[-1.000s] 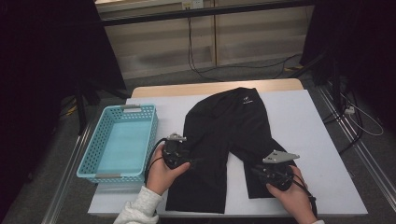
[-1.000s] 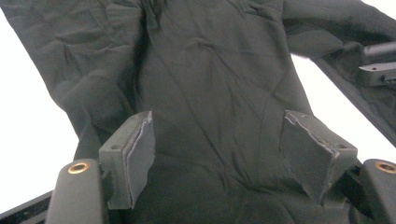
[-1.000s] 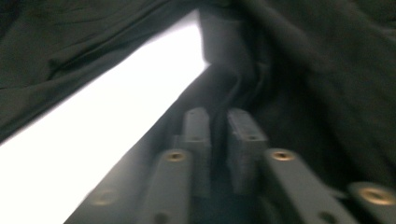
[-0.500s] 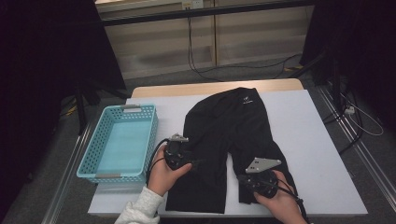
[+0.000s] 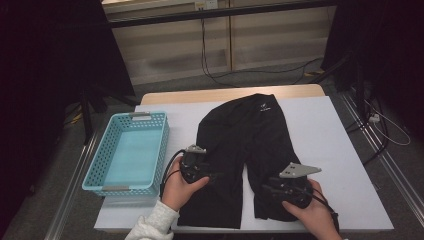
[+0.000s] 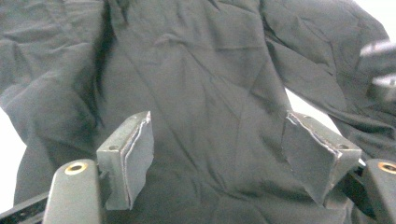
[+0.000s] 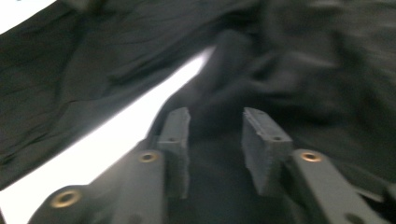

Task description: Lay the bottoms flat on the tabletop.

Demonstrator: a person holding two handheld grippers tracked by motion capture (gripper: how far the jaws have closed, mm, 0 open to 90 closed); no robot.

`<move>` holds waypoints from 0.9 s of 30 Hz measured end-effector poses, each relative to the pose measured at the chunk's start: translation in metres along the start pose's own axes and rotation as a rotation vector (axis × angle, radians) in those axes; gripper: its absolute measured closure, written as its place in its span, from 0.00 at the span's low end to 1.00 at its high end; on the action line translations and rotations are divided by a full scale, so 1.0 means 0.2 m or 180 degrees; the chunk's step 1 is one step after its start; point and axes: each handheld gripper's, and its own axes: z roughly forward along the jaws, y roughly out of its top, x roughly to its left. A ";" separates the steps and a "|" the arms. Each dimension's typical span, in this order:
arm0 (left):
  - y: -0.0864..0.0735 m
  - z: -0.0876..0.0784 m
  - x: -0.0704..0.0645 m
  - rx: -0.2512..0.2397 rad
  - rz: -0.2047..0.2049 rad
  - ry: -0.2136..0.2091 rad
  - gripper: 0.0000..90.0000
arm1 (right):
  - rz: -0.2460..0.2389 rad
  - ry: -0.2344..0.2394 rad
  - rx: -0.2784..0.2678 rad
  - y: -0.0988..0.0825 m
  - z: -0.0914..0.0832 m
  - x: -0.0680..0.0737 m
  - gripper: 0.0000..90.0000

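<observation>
— Near the table's front edge, what have you got?

— Black shorts (image 5: pixel 250 150) spread flat on the white table (image 5: pixel 335 150), waist toward the far edge, both legs running to the near edge. My left gripper (image 5: pixel 212 177) hovers over the left leg, jaws spread wide, nothing pinched; in the left gripper view the cloth lies loose beneath the pads (image 6: pixel 133 156).

— And the other one?

— My right gripper (image 5: pixel 267 192) sits over the right leg near the front edge. Its jaws have just been opening; they stand apart with a gap between them, and the fabric lies under them, not pressed between the pads (image 7: pixel 259 140).

— Room to move?

— Bare white table to the right of the shorts, out to the right edge, and a narrow white strip between the two legs. To the left, a blue basket (image 5: pixel 100 160) stands along the left edge, just beside my left hand.

— What's the stuff like?

— Thin, matte cloth, creased in soft folds, with a small white logo near the waist. The basket is a rectangular plastic lattice. My pads are grey with ragged edges.
</observation>
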 end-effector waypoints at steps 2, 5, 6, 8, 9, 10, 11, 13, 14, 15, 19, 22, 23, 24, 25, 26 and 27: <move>0.01 0.01 -0.01 -0.0026 0.0034 -0.0019 0.28 | 0.0099 -0.0115 -0.0052 -0.01 -0.03 -0.04 0.55; 0.02 0.03 -0.02 -0.0065 0.0111 -0.0030 0.27 | 0.0161 -0.0256 -0.0098 -0.03 -0.06 -0.08 0.48; 0.03 0.04 -0.03 -0.0075 0.0152 -0.0048 0.26 | 0.0175 -0.0299 -0.0097 -0.03 -0.07 -0.09 0.44; 0.03 0.07 -0.05 -0.0066 0.0219 -0.0062 0.26 | 0.0238 -0.0394 -0.0061 -0.05 -0.09 -0.12 0.40; 0.04 0.08 -0.06 -0.0078 0.0253 -0.0072 0.26 | 0.0259 -0.0426 -0.0067 -0.06 -0.09 -0.13 0.39; 0.04 0.09 -0.06 -0.0089 0.0290 -0.0093 0.27 | 0.0279 -0.0465 -0.0062 -0.07 -0.10 -0.13 0.37; 0.05 0.10 -0.07 -0.0095 0.0335 -0.0100 0.27 | 0.0295 -0.0499 -0.0056 -0.08 -0.11 -0.14 0.35; 0.06 0.12 -0.09 -0.0152 0.0441 -0.0134 0.27 | 0.0320 -0.0571 -0.0054 -0.10 -0.13 -0.16 0.32; 0.06 0.13 -0.10 -0.0156 0.0468 -0.0157 0.27 | 0.0330 -0.0612 -0.0052 -0.11 -0.14 -0.17 0.32; 0.06 0.14 -0.11 -0.0182 0.0486 -0.0198 0.27 | 0.0369 -0.0643 -0.0057 -0.12 -0.15 -0.18 0.31; 0.08 0.18 -0.15 -0.0213 0.0601 -0.0301 0.27 | 0.0517 -0.0752 -0.0075 -0.16 -0.19 -0.22 0.27; 0.09 0.21 -0.19 -0.0253 0.0655 -0.0340 0.27 | 0.0599 -0.0827 -0.0071 -0.19 -0.22 -0.24 0.27; 0.10 0.21 -0.20 -0.0268 0.0687 -0.0362 0.28 | 0.0619 -0.0847 -0.0067 -0.20 -0.22 -0.25 0.26; 0.11 0.21 -0.21 -0.0285 0.0707 -0.0394 0.29 | 0.0657 -0.0874 -0.0070 -0.21 -0.23 -0.26 0.23; 0.11 0.22 -0.23 -0.0297 0.0711 -0.0430 0.31 | 0.0692 -0.0898 -0.0076 -0.21 -0.24 -0.26 0.23; 0.12 0.22 -0.24 -0.0323 0.0717 -0.0468 0.33 | 0.0699 -0.0910 -0.0074 -0.22 -0.25 -0.26 0.24; 0.12 0.22 -0.25 -0.0339 0.0733 -0.0484 0.34 | 0.0703 -0.0926 -0.0079 -0.23 -0.25 -0.26 0.25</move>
